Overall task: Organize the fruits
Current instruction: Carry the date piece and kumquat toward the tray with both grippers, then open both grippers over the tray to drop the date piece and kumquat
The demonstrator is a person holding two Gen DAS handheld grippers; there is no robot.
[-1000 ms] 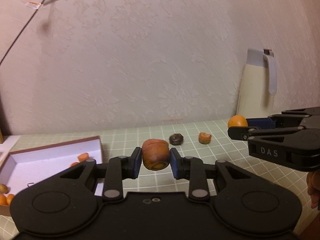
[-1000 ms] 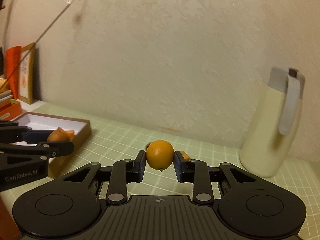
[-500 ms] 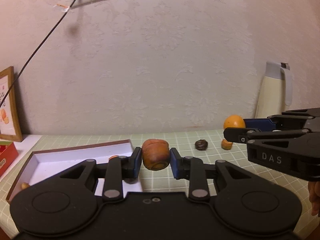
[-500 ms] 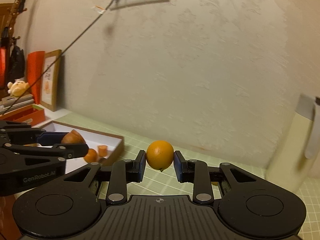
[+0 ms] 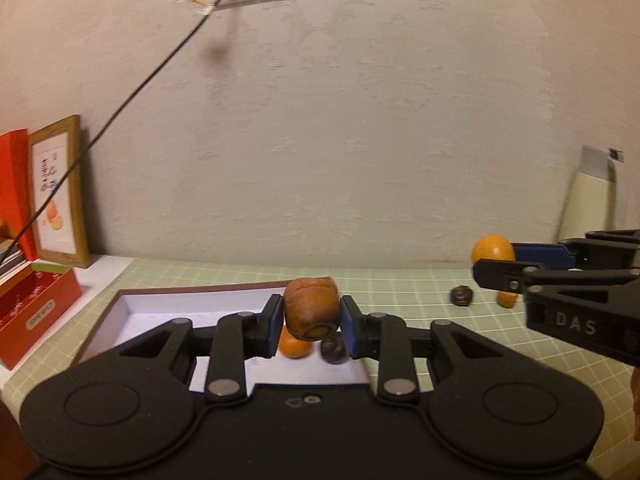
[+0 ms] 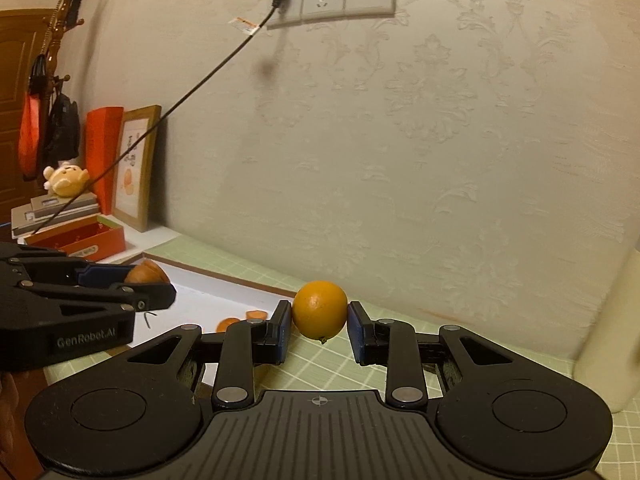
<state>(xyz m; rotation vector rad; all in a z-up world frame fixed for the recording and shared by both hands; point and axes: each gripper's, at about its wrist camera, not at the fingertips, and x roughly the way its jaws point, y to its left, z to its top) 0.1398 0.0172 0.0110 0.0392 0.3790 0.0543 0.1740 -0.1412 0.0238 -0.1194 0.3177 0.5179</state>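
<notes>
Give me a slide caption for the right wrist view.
Right gripper carries an orange toward the white box.

The right gripper (image 6: 319, 326) clamped a round orange (image 6: 319, 310) above the green grid mat (image 6: 320, 372). At left, the left gripper (image 6: 158, 286) pinched a brown fruit (image 6: 145, 273) over the white-lined box (image 6: 224, 298).
</notes>
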